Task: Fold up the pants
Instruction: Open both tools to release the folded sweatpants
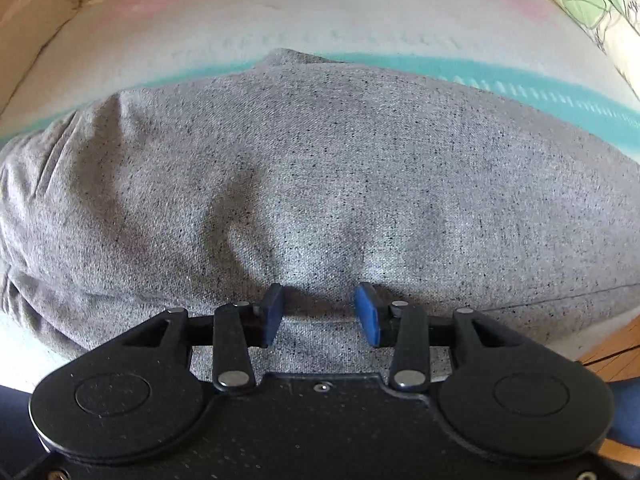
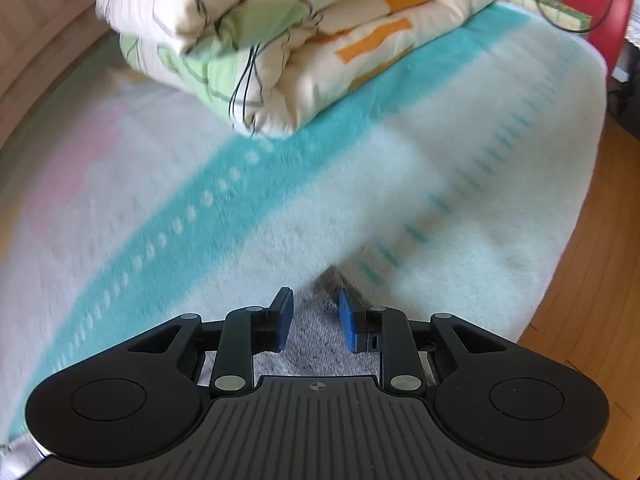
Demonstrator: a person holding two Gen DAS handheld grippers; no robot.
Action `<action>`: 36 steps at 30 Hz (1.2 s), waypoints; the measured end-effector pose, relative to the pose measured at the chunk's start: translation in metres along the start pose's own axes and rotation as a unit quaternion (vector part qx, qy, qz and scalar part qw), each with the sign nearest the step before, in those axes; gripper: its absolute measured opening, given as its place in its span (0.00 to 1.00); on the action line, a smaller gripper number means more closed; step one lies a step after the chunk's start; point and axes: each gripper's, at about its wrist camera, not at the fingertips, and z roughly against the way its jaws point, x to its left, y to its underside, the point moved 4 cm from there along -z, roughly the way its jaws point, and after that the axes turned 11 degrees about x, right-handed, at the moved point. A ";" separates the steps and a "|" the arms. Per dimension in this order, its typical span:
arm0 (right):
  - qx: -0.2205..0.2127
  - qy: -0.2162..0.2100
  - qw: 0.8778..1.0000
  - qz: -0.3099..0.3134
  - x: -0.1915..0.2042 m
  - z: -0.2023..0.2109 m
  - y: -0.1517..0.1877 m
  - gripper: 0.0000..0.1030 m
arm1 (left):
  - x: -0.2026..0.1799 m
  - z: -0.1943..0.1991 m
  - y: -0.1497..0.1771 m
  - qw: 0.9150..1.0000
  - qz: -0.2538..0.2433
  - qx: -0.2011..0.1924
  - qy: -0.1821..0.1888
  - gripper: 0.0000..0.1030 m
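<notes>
Grey pants (image 1: pixel 320 168) | edge beside wood floor (image 2: pixel 592 280) | blanket (image 2: pixel 460 208) open ahead

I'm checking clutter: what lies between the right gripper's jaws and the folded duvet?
Only bare striped blanket separates the right gripper from the duvet, per the right wrist view.

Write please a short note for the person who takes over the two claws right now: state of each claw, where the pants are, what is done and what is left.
Left claw: open, low over the grey pants, nothing pinched between its pads.
Right claw: open, over a corner of the grey cloth at the pants' edge, not gripping it.
Pants: spread on the striped blanket on the bed, with some wrinkles. The rolled quilt lies further back, apart from the pants.
Done: both claws are free; how many folds are made, these views do not show.
Left: probably check the whole garment, then grip an edge and continue folding.
</notes>
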 end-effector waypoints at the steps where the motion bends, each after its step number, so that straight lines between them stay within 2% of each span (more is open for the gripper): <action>1: -0.001 0.005 1.000 0.011 0.002 -0.001 0.001 0.24 | -0.003 0.000 0.000 1.000 -0.004 -0.002 -0.004 0.47; 2: -0.003 0.008 1.000 0.026 0.004 0.000 0.003 0.21 | -0.005 0.001 0.001 1.000 -0.007 -0.003 -0.007 0.47; 3: -0.005 0.009 0.999 0.042 0.007 0.002 0.005 0.03 | -0.007 0.001 0.001 1.000 -0.009 -0.004 -0.009 0.47; 7: -0.028 0.024 0.998 0.059 0.015 0.011 0.005 0.03 | -0.011 0.001 0.000 1.000 -0.004 -0.001 -0.006 0.47; 11: -0.069 0.027 0.997 0.031 0.013 0.020 -0.006 0.02 | -0.004 0.001 0.001 1.000 -0.006 -0.002 -0.006 0.47; 14: -0.025 0.053 0.998 0.033 0.014 -0.001 -0.006 0.03 | -0.002 0.002 0.001 1.000 -0.007 -0.003 -0.004 0.47; 15: -0.025 0.066 0.997 0.034 0.015 -0.005 -0.005 0.04 | -0.002 0.002 0.001 1.000 -0.006 -0.003 -0.004 0.48; 16: -0.039 0.081 0.995 0.036 0.018 -0.001 -0.004 0.06 | -0.002 0.002 0.001 1.000 -0.007 -0.004 -0.003 0.48; 18: -0.095 0.108 0.988 0.050 0.031 0.025 -0.004 0.09 | -0.001 0.004 0.001 1.000 -0.009 -0.005 -0.003 0.48; 20: -0.129 0.074 0.986 0.077 0.051 0.054 0.005 0.10 | 0.000 0.007 0.001 1.000 -0.008 -0.008 0.000 0.48; 23: -0.100 -0.028 0.989 0.110 0.083 0.074 0.040 0.11 | 0.004 0.011 0.004 1.000 -0.004 -0.010 0.010 0.48; 25: -0.078 -0.065 0.984 0.148 0.108 0.078 0.073 0.12 | 0.004 0.014 0.008 1.000 -0.013 -0.010 0.015 0.48; 28: -0.051 -0.102 0.969 0.217 0.147 0.074 0.127 0.12 | 0.002 0.017 0.017 0.999 -0.037 -0.009 0.015 0.48; 31: 0.002 -0.150 0.950 0.272 0.177 0.060 0.176 0.12 | 0.000 0.018 0.030 0.998 -0.063 -0.009 0.013 0.49; 33: 0.024 -0.160 0.932 0.325 0.197 0.052 0.207 0.12 | 0.001 0.018 0.038 0.997 -0.079 -0.020 -0.003 0.49; 36: 0.019 -0.140 0.890 0.434 0.228 0.045 0.247 0.12 | 0.007 0.016 0.043 0.995 -0.085 -0.031 -0.029 0.49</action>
